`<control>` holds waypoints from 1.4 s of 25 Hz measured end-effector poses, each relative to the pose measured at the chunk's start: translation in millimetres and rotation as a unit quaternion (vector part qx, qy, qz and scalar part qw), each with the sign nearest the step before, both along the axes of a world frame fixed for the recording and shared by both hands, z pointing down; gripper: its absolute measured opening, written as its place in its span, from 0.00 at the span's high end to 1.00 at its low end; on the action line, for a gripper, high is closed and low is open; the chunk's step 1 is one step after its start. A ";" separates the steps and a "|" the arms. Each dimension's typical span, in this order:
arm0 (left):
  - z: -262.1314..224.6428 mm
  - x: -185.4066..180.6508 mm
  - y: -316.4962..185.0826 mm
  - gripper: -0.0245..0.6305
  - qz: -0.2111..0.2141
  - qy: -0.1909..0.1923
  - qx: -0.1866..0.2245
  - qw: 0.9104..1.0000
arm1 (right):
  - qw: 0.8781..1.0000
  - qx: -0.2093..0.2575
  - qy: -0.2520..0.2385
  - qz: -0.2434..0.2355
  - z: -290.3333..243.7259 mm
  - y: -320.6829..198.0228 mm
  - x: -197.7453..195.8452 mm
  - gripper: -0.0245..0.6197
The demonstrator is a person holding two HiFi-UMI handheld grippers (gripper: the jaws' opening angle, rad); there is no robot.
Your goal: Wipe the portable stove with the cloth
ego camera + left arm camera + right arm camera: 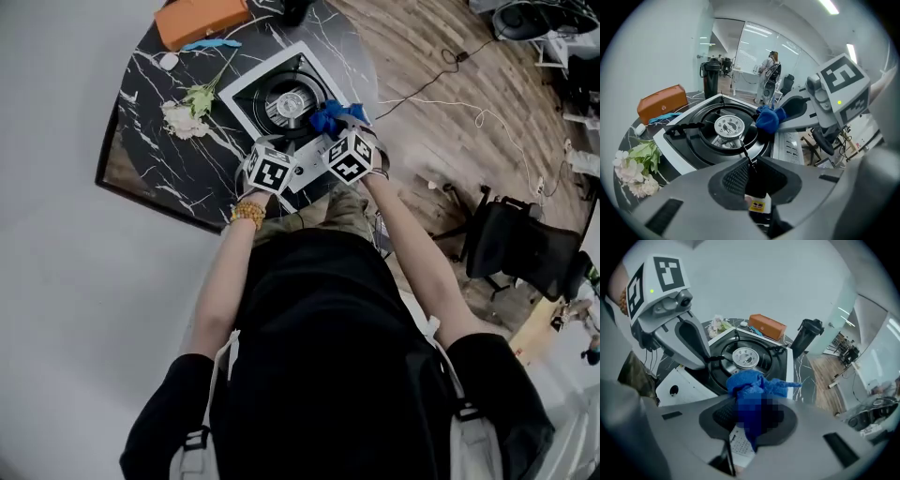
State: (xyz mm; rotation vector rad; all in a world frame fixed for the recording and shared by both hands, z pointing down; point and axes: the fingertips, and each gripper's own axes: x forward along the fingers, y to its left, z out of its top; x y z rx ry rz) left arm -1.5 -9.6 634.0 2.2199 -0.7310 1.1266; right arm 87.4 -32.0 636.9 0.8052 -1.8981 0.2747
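The right claw (pixel 752 420) clamped the bunched blue cloth (pixel 745 383) above the white stove (pixel 691 380), while the left claw (pixel 751 171) stood slightly parted around its black prong (pixel 744 152)

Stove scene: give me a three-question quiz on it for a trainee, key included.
1. True or false: the right tool grips a blue cloth.
2. In the head view, what lies on the table left of the stove? A: flowers. B: a mug. C: a plate.
3. Fill in: the box beyond the stove is coloured ____.
Key: 1 true; 2 A; 3 orange.
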 end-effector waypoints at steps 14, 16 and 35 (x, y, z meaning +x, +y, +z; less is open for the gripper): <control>2.9 -1.4 0.0 0.88 -0.044 0.084 -0.035 0.995 | 0.984 -0.108 -0.081 -0.113 -3.3 36.3 -81.9 0.84; 2.8 -1.2 4.5 0.87 -0.034 0.085 -0.042 0.995 | 0.986 -0.097 -0.098 -0.095 -8.5 38.2 -75.1 0.84; 1.8 -27.9 23.3 0.94 0.002 0.123 -0.015 0.992 | 0.995 -0.098 0.011 0.021 -4.0 37.2 40.6 0.83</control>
